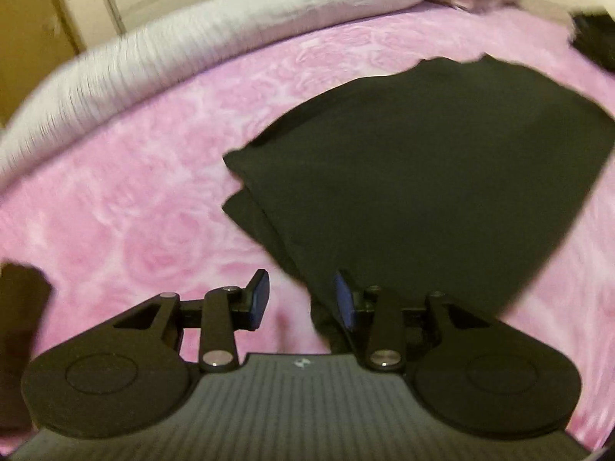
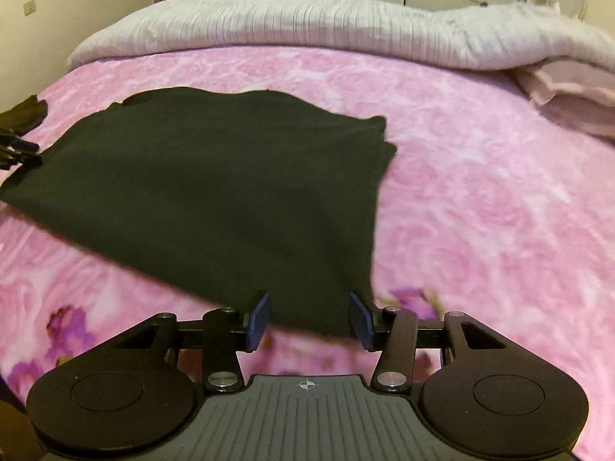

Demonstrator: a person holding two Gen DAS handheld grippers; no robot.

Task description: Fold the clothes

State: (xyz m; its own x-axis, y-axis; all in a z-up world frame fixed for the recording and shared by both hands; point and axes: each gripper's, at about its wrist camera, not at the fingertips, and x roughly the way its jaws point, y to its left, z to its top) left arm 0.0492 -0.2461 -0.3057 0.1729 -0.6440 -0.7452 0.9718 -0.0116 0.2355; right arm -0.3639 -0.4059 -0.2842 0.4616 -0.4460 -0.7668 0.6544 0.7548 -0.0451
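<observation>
Surface: pink rose-patterned blanket [image 2: 480, 192] covering a bed.
Room: rolled grey quilt [image 2: 307, 23] at the far edge; pale cabinets behind, blurred.
Garment: folded black cloth [image 2: 215, 192] lying flat mid-bed.
Left gripper [image 1: 301, 299]: fingers spread over the cloth's near edge.
Right gripper [image 2: 310, 320]: fingers spread, possibly touching its corner.

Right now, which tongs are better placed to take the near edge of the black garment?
Probably the right tongs: open, the black garment edge lies between them. The left tongs, also open, sit beside its corner.
</observation>
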